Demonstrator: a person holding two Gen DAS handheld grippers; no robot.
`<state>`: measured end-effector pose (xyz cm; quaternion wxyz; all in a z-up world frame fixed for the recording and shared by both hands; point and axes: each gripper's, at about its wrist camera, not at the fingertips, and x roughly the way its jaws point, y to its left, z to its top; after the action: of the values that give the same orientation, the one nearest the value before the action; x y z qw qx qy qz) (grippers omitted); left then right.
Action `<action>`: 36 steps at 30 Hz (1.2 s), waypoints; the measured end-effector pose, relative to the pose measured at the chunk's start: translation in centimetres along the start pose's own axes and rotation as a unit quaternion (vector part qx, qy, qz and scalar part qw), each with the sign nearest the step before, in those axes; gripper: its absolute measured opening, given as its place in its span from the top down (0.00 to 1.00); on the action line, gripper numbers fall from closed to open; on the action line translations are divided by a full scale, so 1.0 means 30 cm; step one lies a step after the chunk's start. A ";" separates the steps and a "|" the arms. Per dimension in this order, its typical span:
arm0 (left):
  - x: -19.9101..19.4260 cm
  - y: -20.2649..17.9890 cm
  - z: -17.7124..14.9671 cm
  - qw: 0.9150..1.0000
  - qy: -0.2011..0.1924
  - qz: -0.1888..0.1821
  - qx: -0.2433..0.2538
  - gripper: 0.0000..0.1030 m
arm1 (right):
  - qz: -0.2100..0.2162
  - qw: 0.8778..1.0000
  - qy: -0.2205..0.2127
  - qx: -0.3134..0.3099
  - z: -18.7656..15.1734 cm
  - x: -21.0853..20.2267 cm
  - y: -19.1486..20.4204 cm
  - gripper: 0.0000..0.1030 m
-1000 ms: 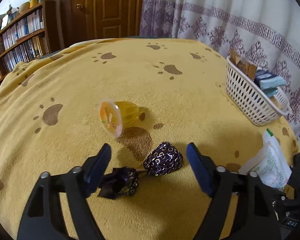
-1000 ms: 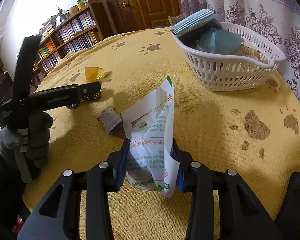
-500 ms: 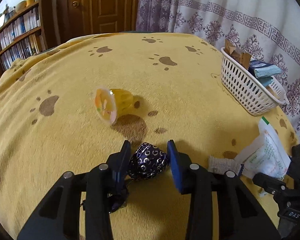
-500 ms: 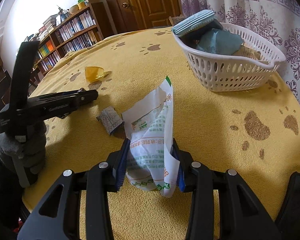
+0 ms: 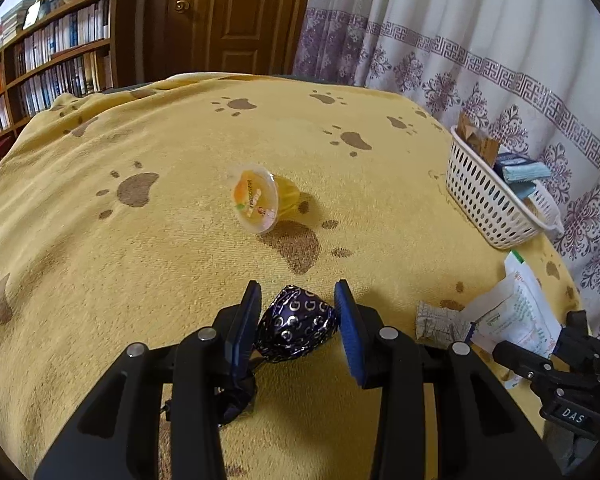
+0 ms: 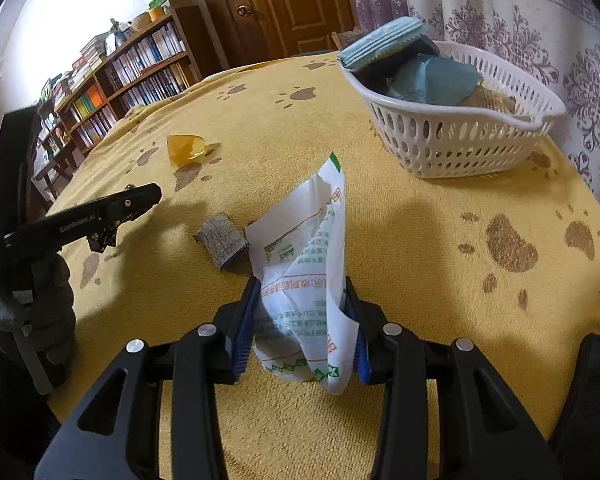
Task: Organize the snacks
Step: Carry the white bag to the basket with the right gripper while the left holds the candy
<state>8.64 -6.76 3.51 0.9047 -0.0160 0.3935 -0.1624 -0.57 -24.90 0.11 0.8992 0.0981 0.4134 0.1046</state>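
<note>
Risk: candy [image 5: 296,330] foil slick and rounded; could squirt from left gripper [image 5: 298,326] on lift, judging by thin gap at right pad. Left jaws narrowed around candy, low over worktop [image 5: 100,280]. Right gripper [image 6: 300,320] jaws pinching packet [image 6: 304,280], packet floppy, may snag basket [image 6: 452,148] rim. Cup [image 5: 260,200] on side mid-worktop, small wrapper [image 6: 220,244] beside packet, both apart from basket.

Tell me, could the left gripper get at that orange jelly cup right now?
Probably not yet: the left gripper is shut on the purple foil candy. The path to the jelly cup looks free across the cloth.
</note>
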 end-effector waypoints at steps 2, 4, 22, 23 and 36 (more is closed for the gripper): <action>-0.012 0.006 -0.002 1.000 -0.004 -0.003 -0.005 0.63 | 0.003 1.000 0.002 0.007 0.000 -0.004 -0.005 0.60; -0.025 0.011 -0.001 1.000 -0.009 -0.006 -0.010 0.63 | 0.005 1.000 0.003 0.012 0.000 -0.010 -0.007 0.60; -0.069 0.016 -0.008 0.999 -0.022 -0.021 -0.021 0.63 | 0.002 1.000 0.012 0.017 -0.016 -0.024 -0.001 0.45; -0.070 0.016 -0.008 0.999 -0.022 -0.021 -0.021 0.63 | -0.001 1.000 0.011 0.014 -0.019 -0.025 0.001 0.44; -0.083 0.003 -0.017 0.999 -0.027 -0.025 -0.018 0.63 | -0.025 1.000 0.006 -0.012 -0.033 -0.049 0.031 0.61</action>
<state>6.71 -5.84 4.90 0.9102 -0.0463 0.3715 -0.1769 -2.36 -24.31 0.79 0.9002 0.0759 0.4198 0.0875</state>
